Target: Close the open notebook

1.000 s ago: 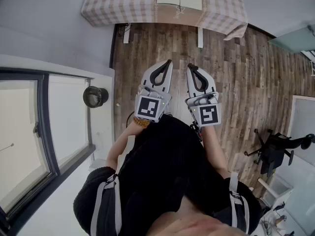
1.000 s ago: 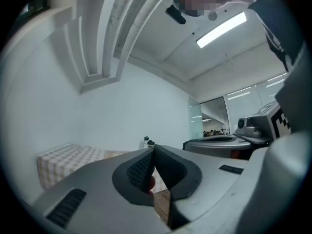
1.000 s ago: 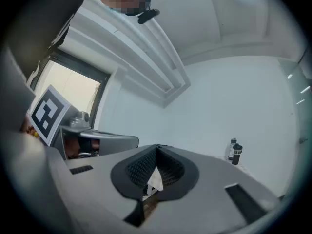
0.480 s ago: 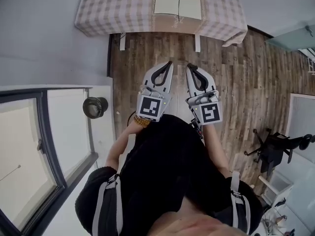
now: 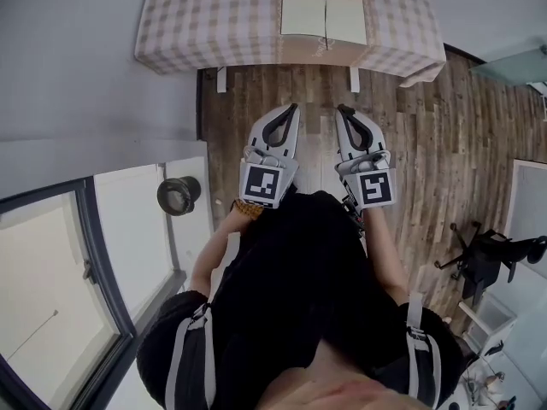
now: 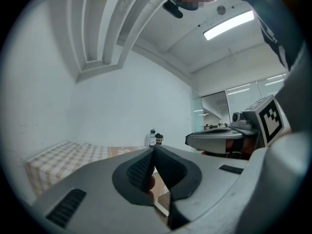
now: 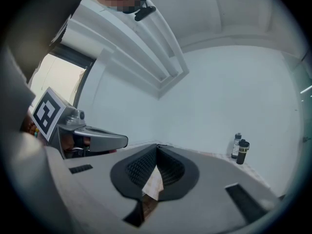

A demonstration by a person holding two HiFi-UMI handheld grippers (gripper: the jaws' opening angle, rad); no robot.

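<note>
We stand in a pale room with a plank wood floor [image 5: 427, 126] and a plain light wall [image 5: 77, 67]. A large window [image 5: 51, 289] with a dark frame takes up the left side. In the left tool view, a long ceiling light [image 6: 229, 25] glows overhead.

Ahead of us, against the wall, is the worktop [image 5: 214, 24]. It is draped in a checked cloth that hangs over its near edge and both ends. A plain brown band runs across the cloth, right of the worktop's middle. To the right, well away from the worktop, a black office chair [image 5: 489, 259] stands on the floor. On the white ledge by the window sits a round black object [image 5: 178, 196]; we cannot tell what it is.

The notebook [image 5: 323, 15] lies open and flat on the brown band, close to the worktop's near edge. Its two pale pages sit side by side with the spine between them. Two small bottles [image 7: 240, 151] stand together at the wall side of the worktop, toward its right end.

We hold both tools out level over the floor, side by side and short of the worktop. The left tool [image 5: 292, 109] has its jaws pressed together with nothing between them. The right tool [image 5: 343, 109] is likewise pressed together and empty. Neither touches the notebook.
</note>
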